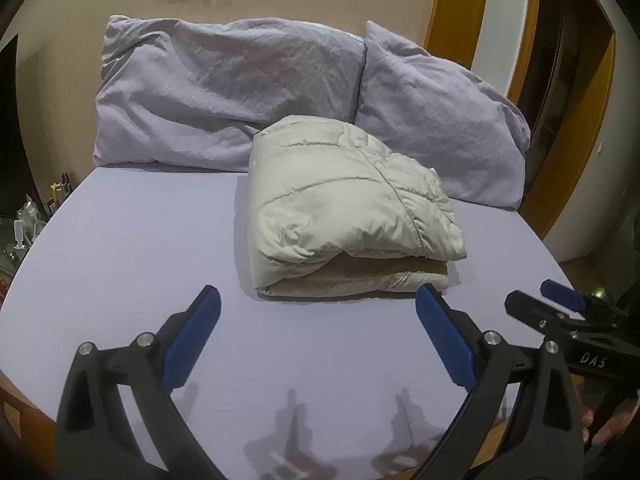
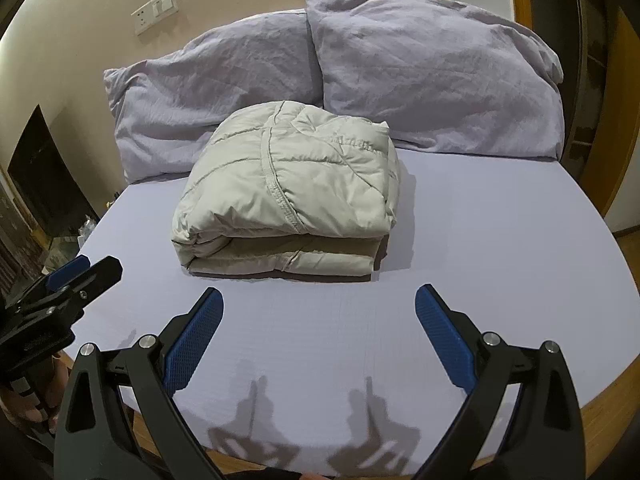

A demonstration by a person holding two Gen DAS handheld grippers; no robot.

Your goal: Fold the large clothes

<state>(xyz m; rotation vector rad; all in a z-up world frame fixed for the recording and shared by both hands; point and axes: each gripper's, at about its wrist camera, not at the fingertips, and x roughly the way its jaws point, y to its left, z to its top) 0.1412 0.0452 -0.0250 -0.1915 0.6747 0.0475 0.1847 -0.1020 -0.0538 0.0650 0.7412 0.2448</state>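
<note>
**A:** so where's the jacket (image 1: 348, 208) sitting relative to the grippers right now?

**B:** It's folded into a thick bundle on the bed sheet (image 1: 120, 248), back end right up against the two pillows (image 1: 224, 92). Both grippers are on the near side of it, not touching, with bare sheet between fingertips and fabric. Left gripper (image 1: 318, 308) has its blue fingers (image 1: 192, 340) spread wide, holding nothing. Right gripper (image 2: 319, 308) same deal, wide open and empty.

**A:** which one's closer?

**B:** Honestly about even. The bundle is straight ahead of both, a bit right of centre for the left one and a bit left of centre for the right, so it lies between them.

**A:** and how's it lying?

**B:** The near edge, with the stacked layers showing, runs side to side across both views. The long axis is hard to call through the fisheye. I'd guess the folding is basically done; any tidy-up means reaching forward.
</note>
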